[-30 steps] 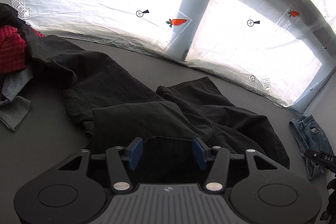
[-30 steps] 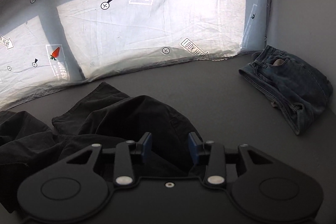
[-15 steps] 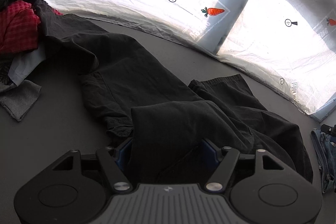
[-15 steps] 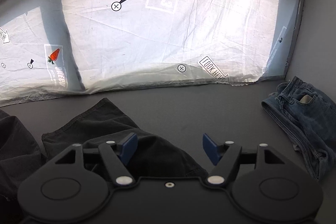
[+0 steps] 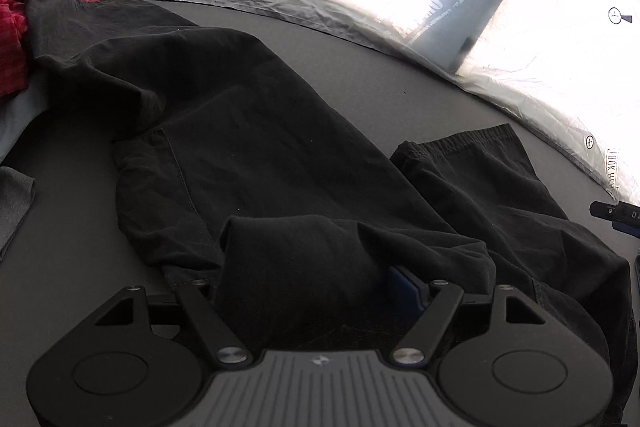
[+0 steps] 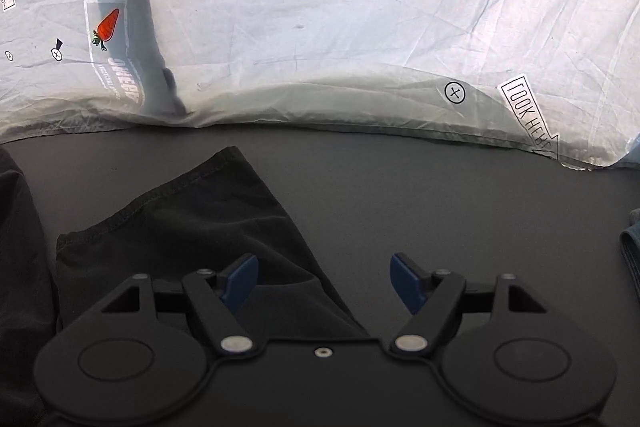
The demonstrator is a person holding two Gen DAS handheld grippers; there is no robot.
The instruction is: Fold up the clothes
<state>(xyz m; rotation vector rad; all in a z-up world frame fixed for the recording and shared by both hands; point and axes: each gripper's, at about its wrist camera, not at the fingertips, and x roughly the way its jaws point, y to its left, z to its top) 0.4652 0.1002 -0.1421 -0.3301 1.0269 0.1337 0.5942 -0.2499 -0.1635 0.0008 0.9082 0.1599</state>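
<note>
Black trousers (image 5: 248, 147) lie crumpled across the grey table (image 5: 360, 75). One leg hem shows in the right wrist view (image 6: 180, 211). My left gripper (image 5: 312, 279) is low over the trousers; a fold of black cloth lies between its wide-apart fingers, and only the right blue pad (image 5: 404, 287) shows. My right gripper (image 6: 324, 279) is open and empty, with its left pad (image 6: 240, 279) over the edge of the leg and its right pad (image 6: 406, 279) over bare table.
A pile of red, grey and dark clothes (image 5: 12, 43) lies at the far left. Folded blue jeans (image 6: 632, 251) lie at the right edge. A white printed sheet (image 6: 360, 27) stands along the back of the table.
Both grippers have moved forward and down toward the trousers. The right gripper has opened wide. Black cloth now lies between the left fingers and hides its left pad.
</note>
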